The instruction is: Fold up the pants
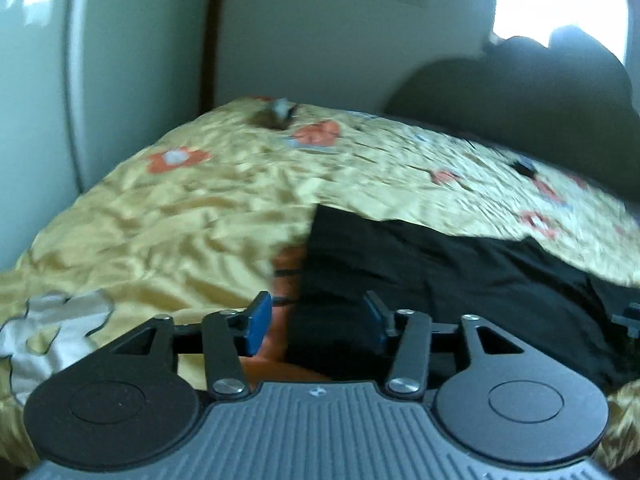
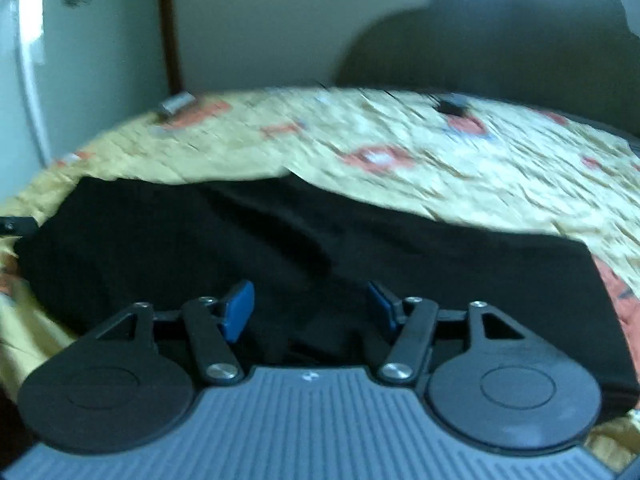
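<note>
1. Right up against the left wrist lens is the left gripper point(image 1: 318, 316), grey ribbed body at the bottom, two black linkage arms, and blue pads point(image 1: 258, 322) at the tips. Jaws are spread apart with a clear gap, and nothing is pinched between them.
2. Just past those tips is the left end of the black pants point(image 1: 432, 276), lying flat on a yellow satin bedspread point(image 1: 168, 216) with orange flowers. The right pad sits over the dark cloth, the left pad is over the bedspread and an orange patch next to the pants' edge. Can't tell if either pad touches anything, the whole picture is pretty smeared.
3. Same view, further back: a pale wall point(image 1: 320, 32) and a big dark rounded shape point(image 1: 512, 96) under a bright window, too blurry to say what it is. A tiny bit of the other gripper pokes in at the far right edge.
4. Right wrist view now: the right gripper point(image 2: 310, 310) fills the bottom, same build, blue pads spread wide, nothing clamped.
5. Both of its tips are over the pants, which stretch across nearly the whole width of this view as one wide black slab with some soft folds. Bedspread shows beyond them and on both sides.
6. On the far part of the bedspread there's a small grey object point(image 2: 176, 105) and a small dark one point(image 2: 452, 105), both too blurred to identify.
</note>
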